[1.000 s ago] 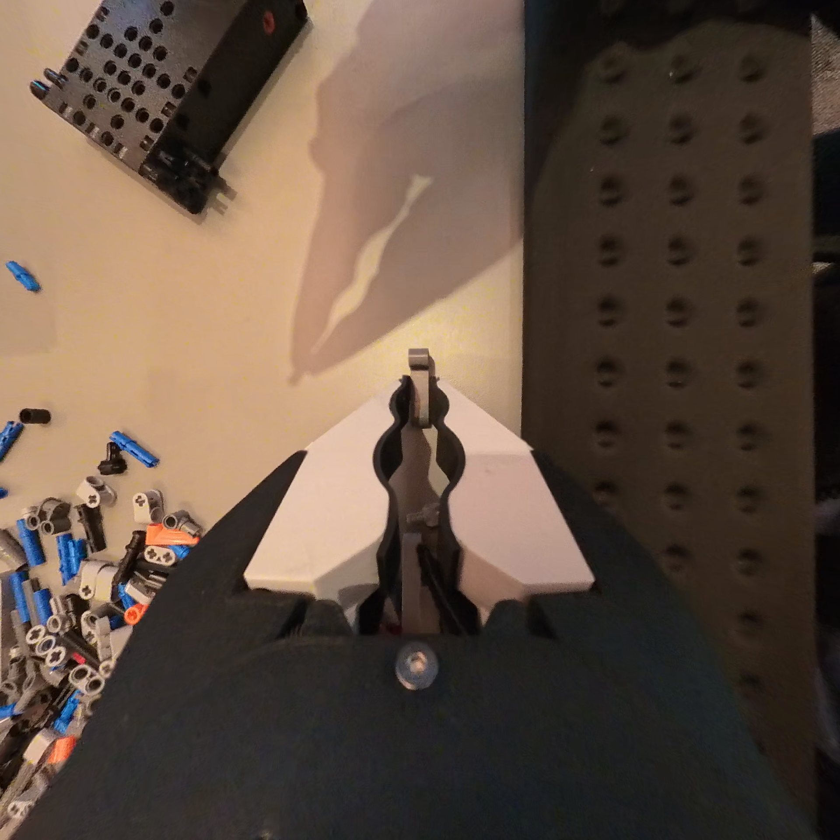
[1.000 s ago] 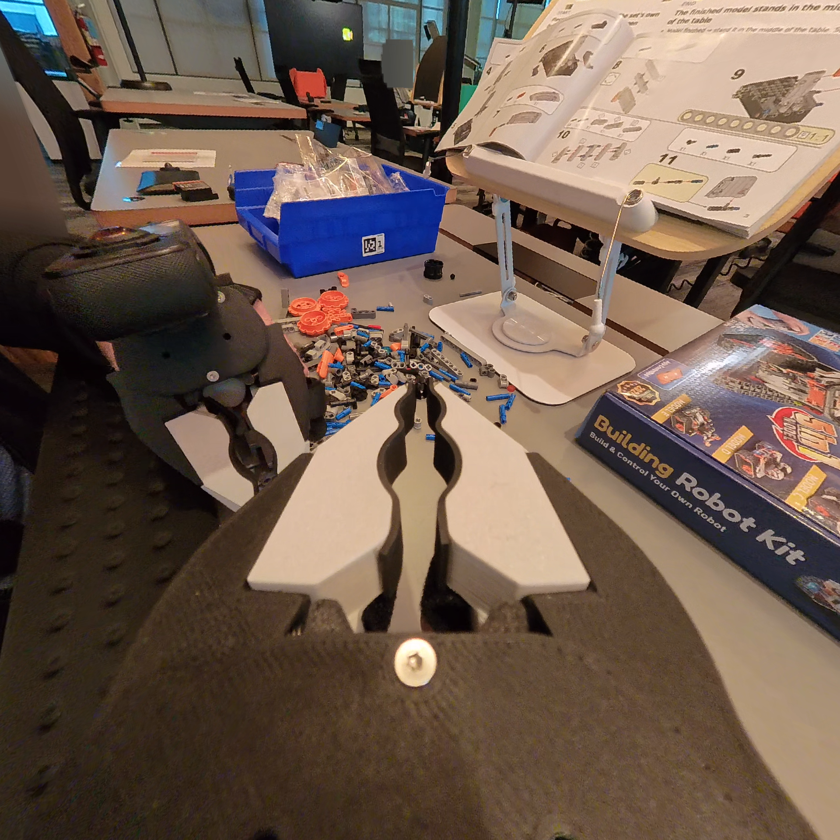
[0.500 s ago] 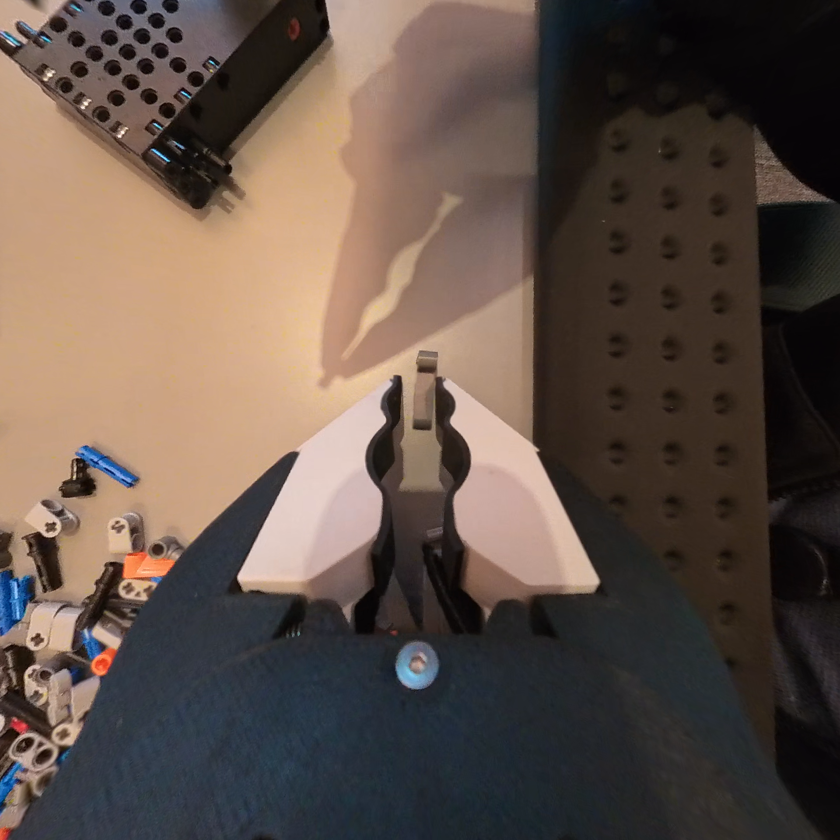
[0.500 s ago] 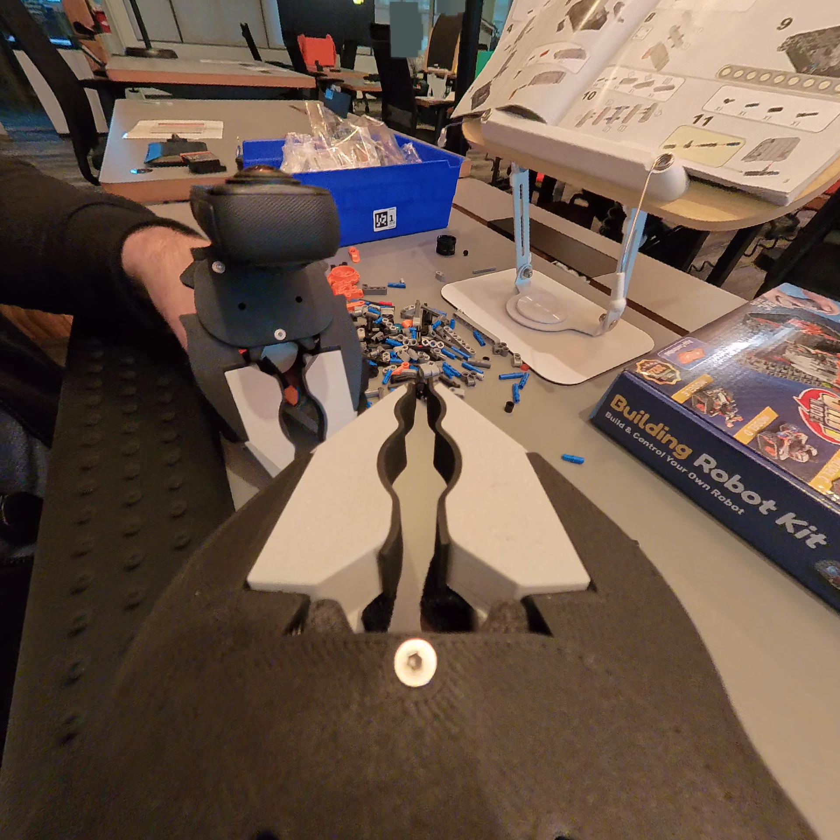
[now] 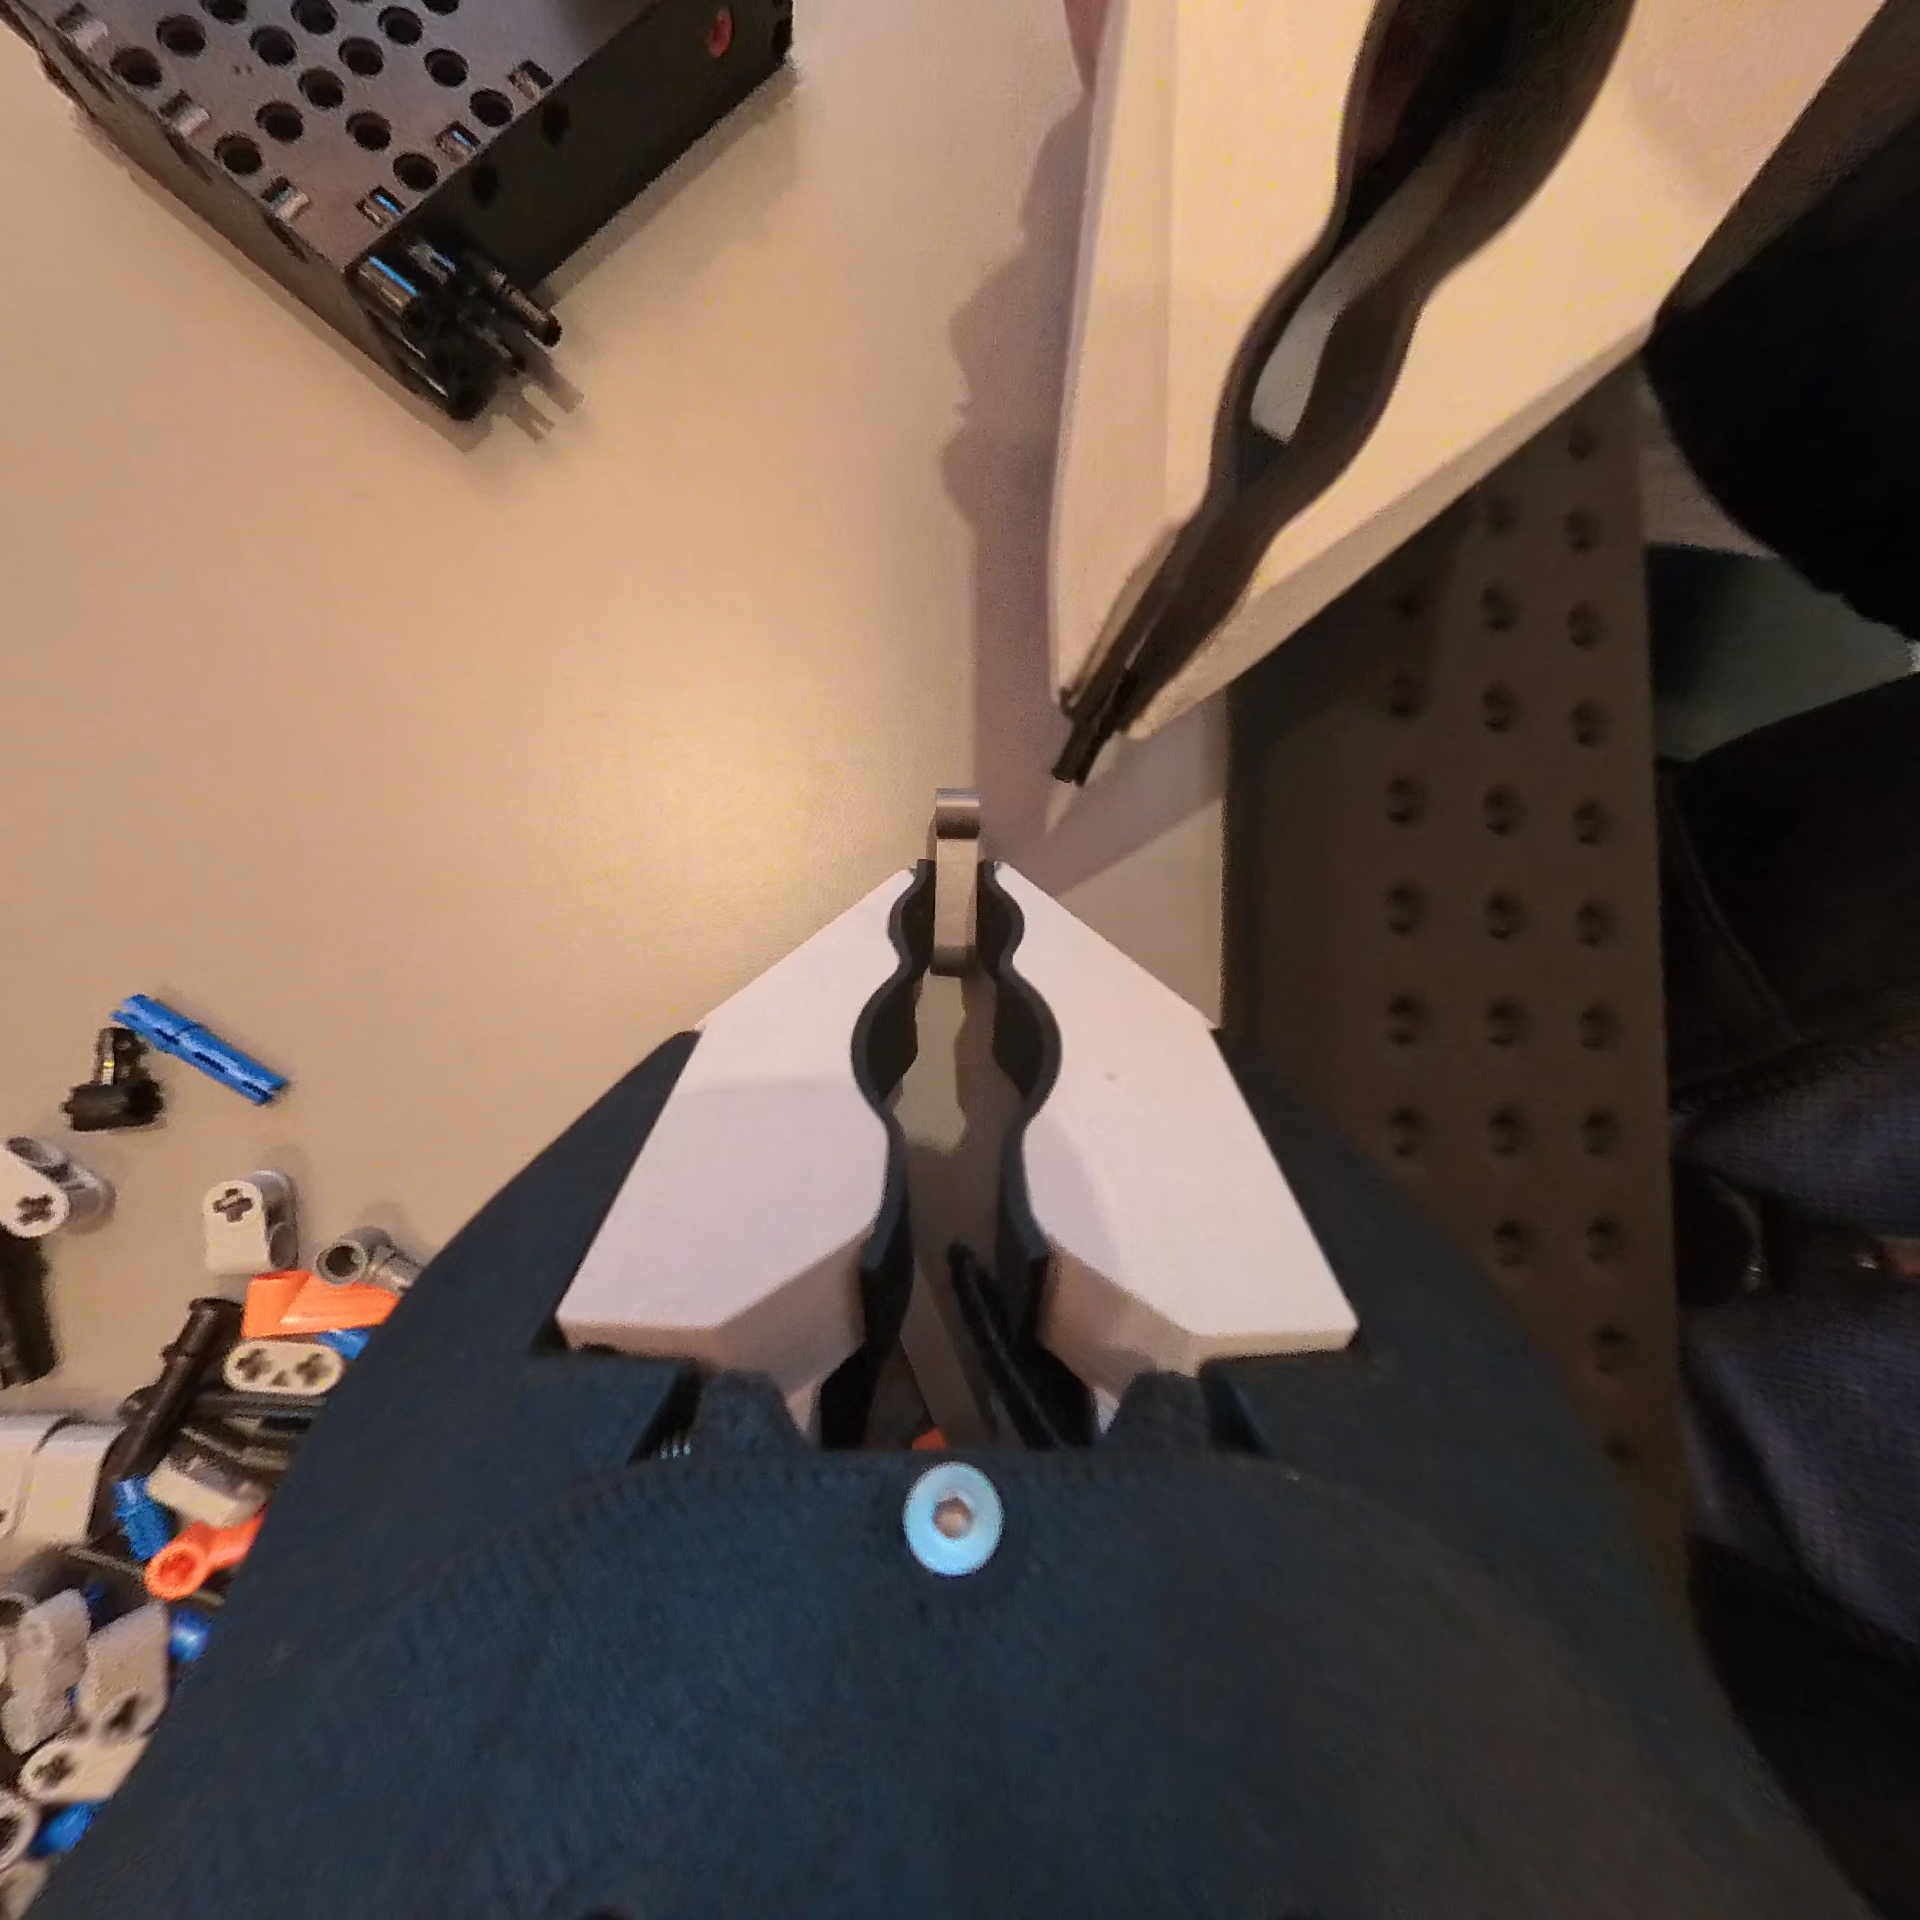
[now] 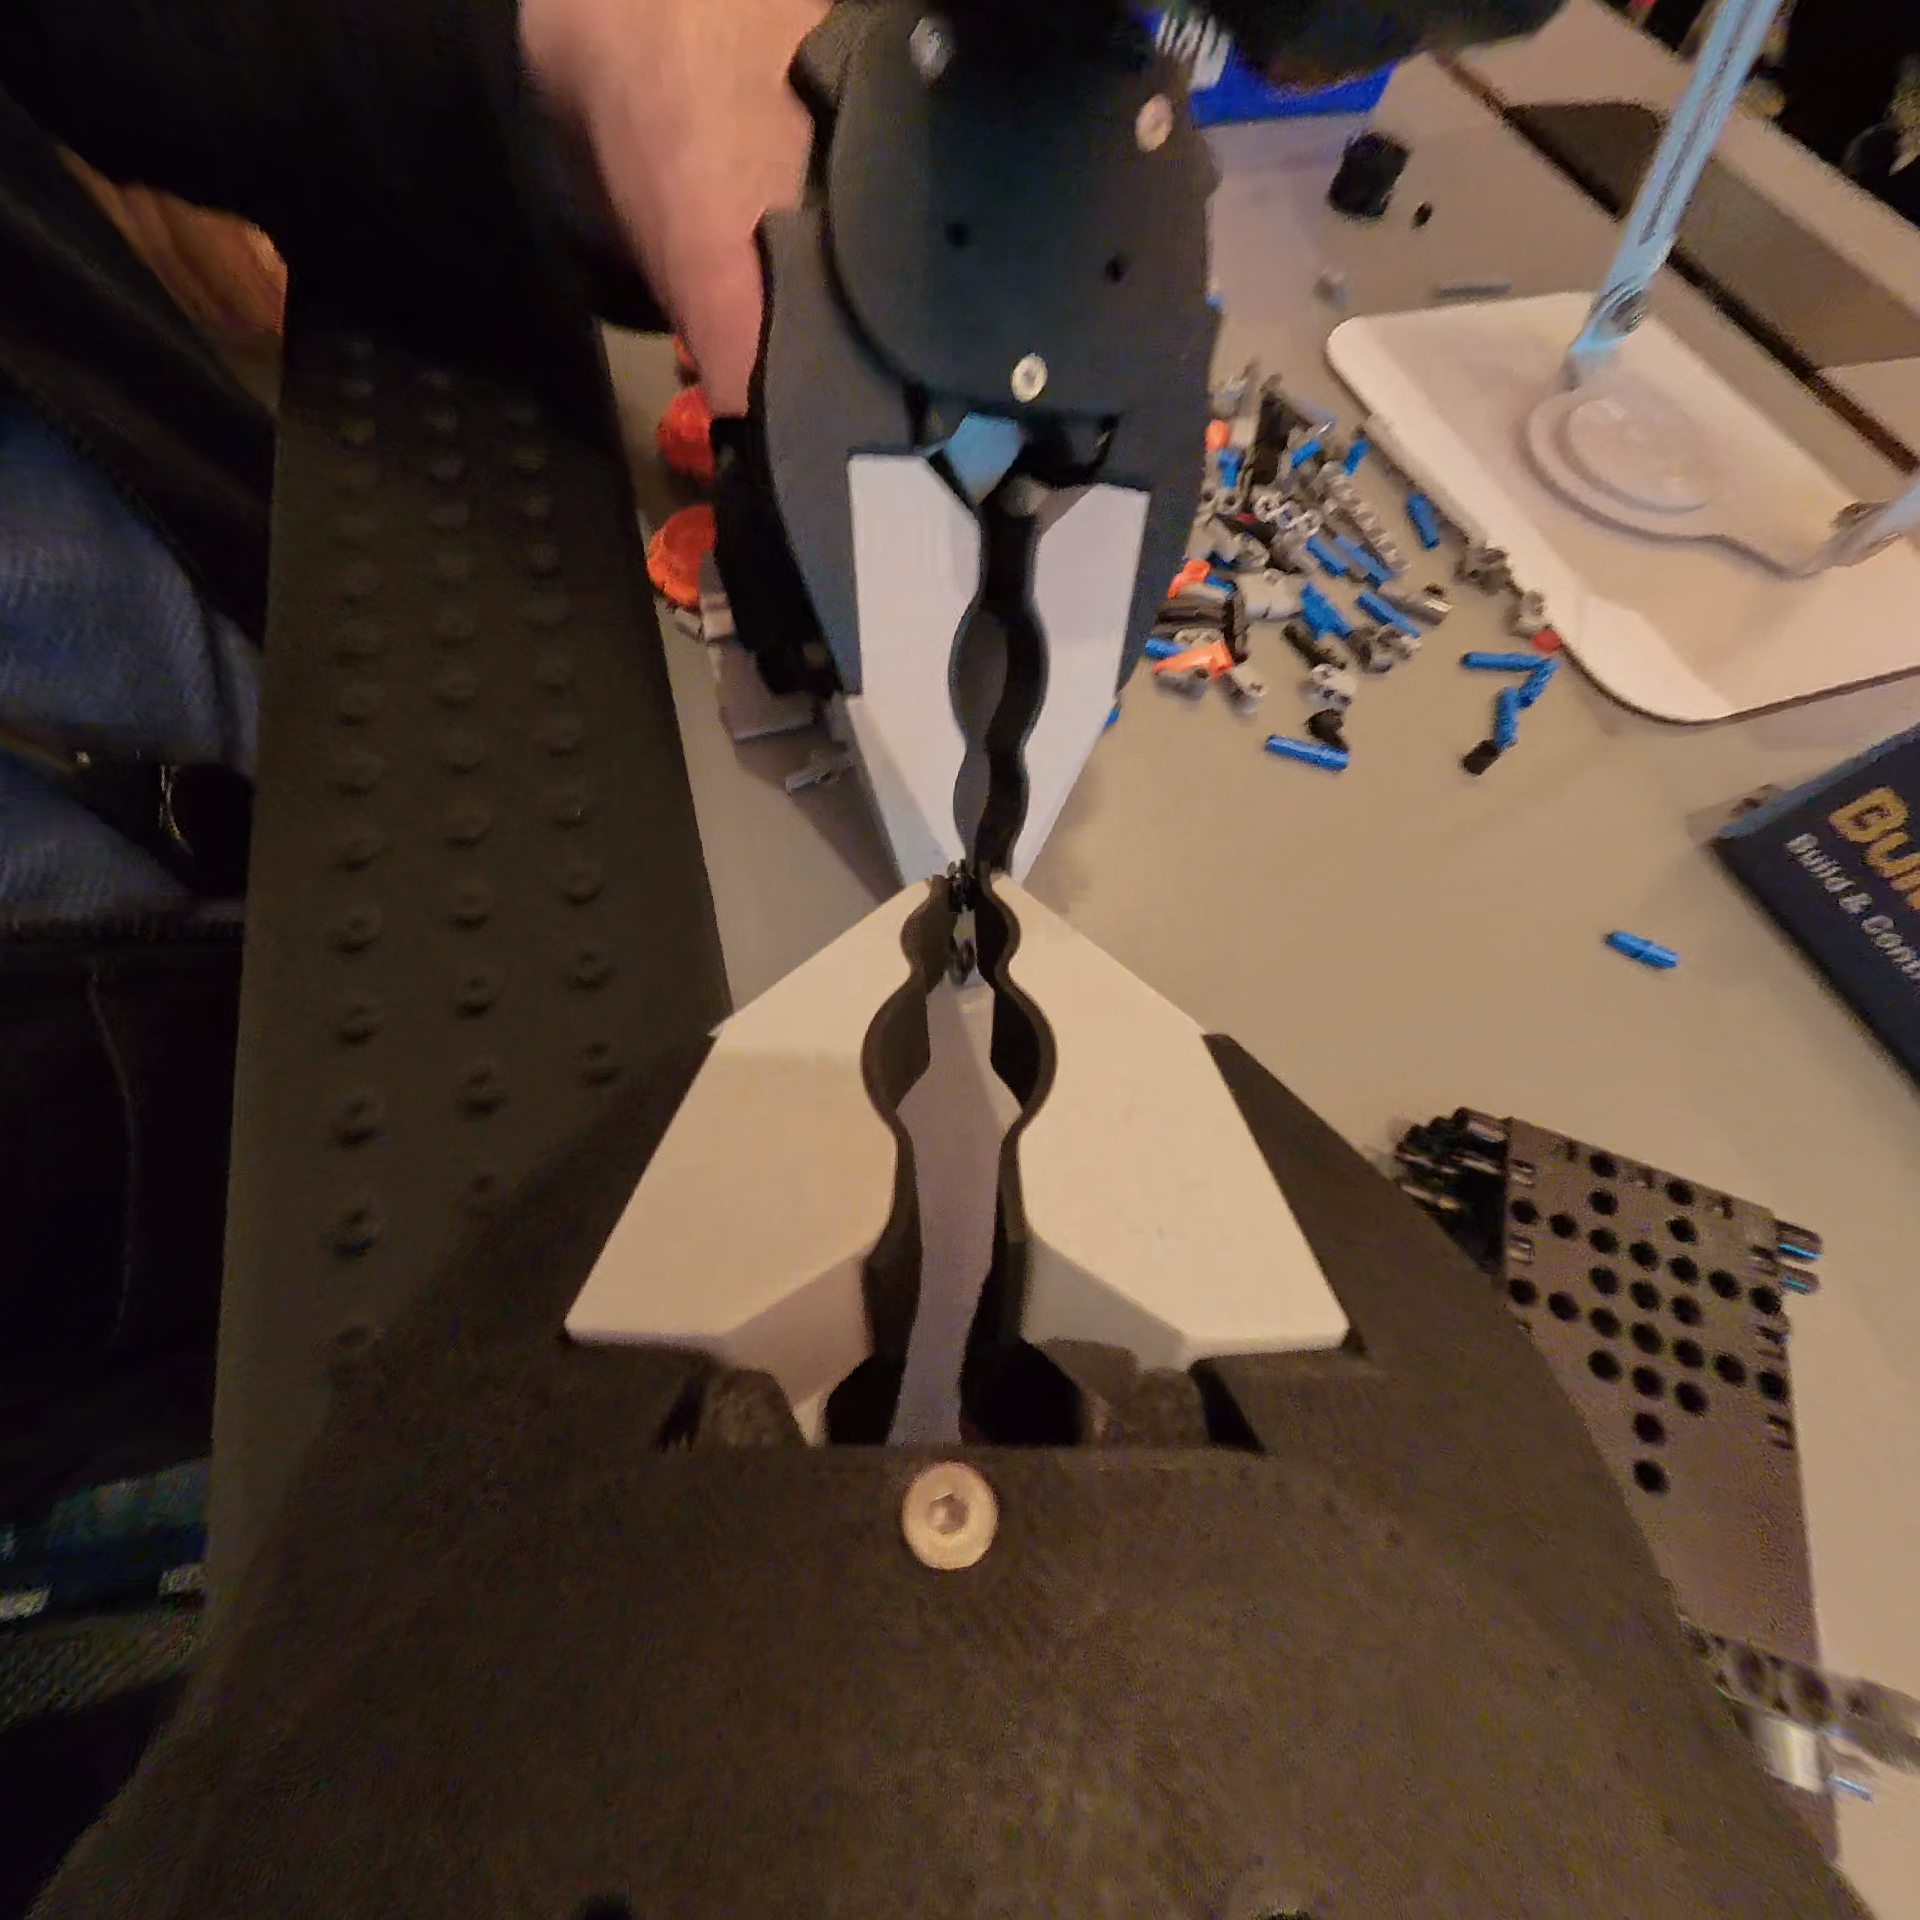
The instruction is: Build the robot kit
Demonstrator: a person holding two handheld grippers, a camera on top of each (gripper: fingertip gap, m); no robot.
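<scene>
Beige table (image 5: 520,675), bare mid-frame; studded dark edge strip (image 5: 1455,935) along right. Black perforated block (image 5: 395,156) upper left, loose parts pile (image 5: 156,1403) lower left. Left gripper (image 5: 956,883) clamps a grey piece (image 5: 956,894). Right gripper (image 6: 961,914) pinches a small black pin (image 6: 958,925), tips nearly meeting.

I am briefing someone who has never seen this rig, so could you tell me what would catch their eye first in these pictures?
The two hand-held grippers meeting tip to tip above the table: the left hand-held gripper is shut on a small grey piece, and the right hand-held gripper pinches a small black piece. Next, the scattered pile of blue, grey and orange building parts, and the black perforated block at lower right.
</scene>
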